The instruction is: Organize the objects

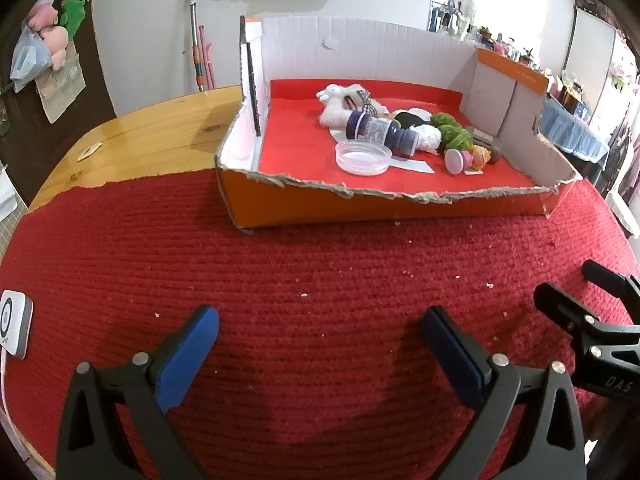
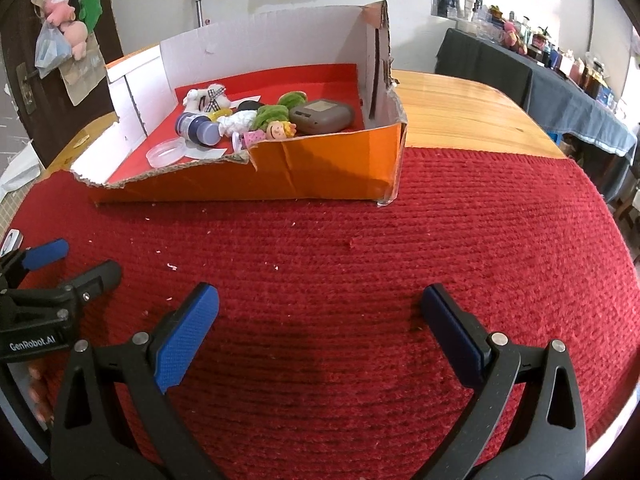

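An orange cardboard box (image 1: 384,206) (image 2: 320,176) with a torn front edge and red lining stands on the red mat. Inside lie a dark purple bottle (image 1: 380,132) (image 2: 198,128) on its side, a clear plastic lid (image 1: 363,157) (image 2: 166,153), a white plush toy (image 1: 334,104) (image 2: 200,98), green pompoms (image 1: 454,136) (image 2: 272,114), a small doll head (image 2: 280,130) and a brown case (image 2: 322,117). My left gripper (image 1: 320,328) hovers open over the mat in front of the box, holding nothing. My right gripper (image 2: 320,300) is open and empty too, beside it.
The red knitted mat (image 1: 320,264) covers the near part of a wooden table (image 1: 160,136) (image 2: 460,112). A white device (image 1: 14,324) lies at the mat's left edge. Crumbs dot the mat. A cluttered side table with a dark blue cloth (image 2: 540,76) stands at the right.
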A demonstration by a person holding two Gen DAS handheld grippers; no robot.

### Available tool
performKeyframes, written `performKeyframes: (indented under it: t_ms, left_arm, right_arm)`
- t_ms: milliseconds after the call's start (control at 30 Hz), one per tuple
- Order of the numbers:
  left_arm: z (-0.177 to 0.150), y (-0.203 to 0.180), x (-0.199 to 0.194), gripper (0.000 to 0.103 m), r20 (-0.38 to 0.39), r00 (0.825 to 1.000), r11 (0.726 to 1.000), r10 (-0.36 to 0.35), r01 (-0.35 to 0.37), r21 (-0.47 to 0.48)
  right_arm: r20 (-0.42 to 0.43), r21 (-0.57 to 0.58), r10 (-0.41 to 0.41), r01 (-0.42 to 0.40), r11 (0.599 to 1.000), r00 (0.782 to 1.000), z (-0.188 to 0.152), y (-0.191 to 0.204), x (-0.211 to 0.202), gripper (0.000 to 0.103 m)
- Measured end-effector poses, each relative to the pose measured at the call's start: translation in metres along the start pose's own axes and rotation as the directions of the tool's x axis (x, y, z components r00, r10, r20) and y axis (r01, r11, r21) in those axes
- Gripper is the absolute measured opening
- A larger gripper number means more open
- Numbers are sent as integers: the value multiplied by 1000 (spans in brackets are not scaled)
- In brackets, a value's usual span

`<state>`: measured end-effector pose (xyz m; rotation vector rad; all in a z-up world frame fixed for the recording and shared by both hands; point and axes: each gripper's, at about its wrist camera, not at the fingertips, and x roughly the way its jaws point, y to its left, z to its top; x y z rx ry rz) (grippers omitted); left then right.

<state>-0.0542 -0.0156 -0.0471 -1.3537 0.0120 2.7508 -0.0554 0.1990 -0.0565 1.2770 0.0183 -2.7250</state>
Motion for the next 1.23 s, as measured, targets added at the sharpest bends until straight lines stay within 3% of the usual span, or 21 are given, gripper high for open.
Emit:
performKeyframes:
  t_ms: [1233]
  left_arm:
    - [0,0,0,103,1,1000,1000,-2,2,2]
  right_arm:
    - [-6,-11,-13,13,1000,1000,0,1,1,103]
